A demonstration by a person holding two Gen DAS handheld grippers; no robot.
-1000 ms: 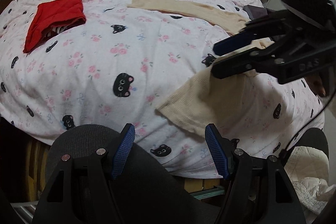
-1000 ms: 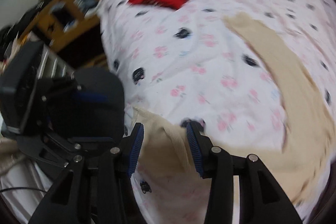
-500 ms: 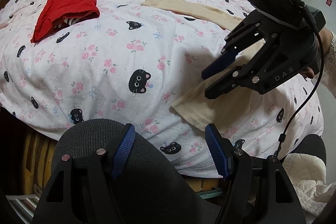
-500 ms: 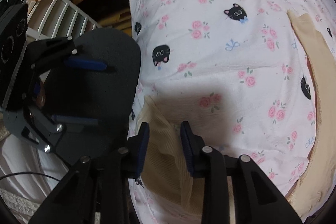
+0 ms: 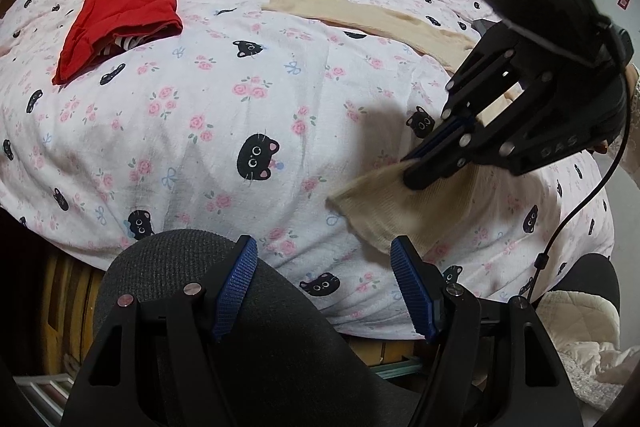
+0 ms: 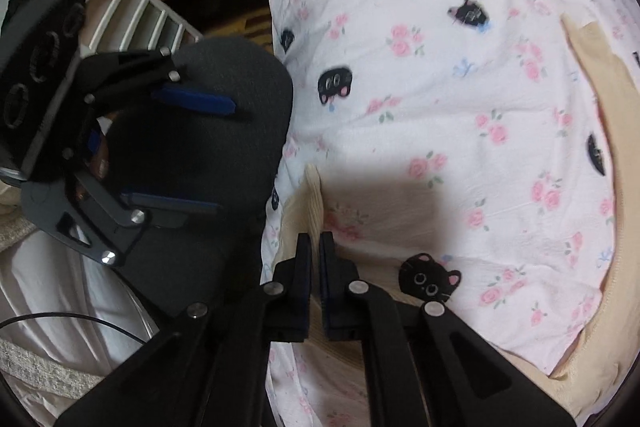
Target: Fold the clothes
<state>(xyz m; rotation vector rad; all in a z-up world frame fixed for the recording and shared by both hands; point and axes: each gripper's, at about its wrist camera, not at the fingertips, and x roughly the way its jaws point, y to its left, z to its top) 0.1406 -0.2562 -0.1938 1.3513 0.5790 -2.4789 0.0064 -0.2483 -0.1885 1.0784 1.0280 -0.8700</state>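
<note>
My right gripper is clenched on the near cuff end of the beige garment; in the right wrist view the ribbed fabric stands up in a thin ridge between the two blue pads, which are almost together. From the left wrist view the same gripper sits at about three o'clock, its tips pinching the cloth where it lies near the bed's edge. My left gripper is released, jaws wide apart with nothing between them, hanging at six o'clock over my dark-clad knee just off the mattress edge. The beige garment runs from that pinched end toward one o'clock, then a long sleeve stretches across to twelve o'clock, flat on the bedsheet, which is white with pink roses and black cat faces. At ten o'clock in the left wrist view lies a folded red garment, well apart from the beige one, with a striped layer showing at its open edge.
</note>
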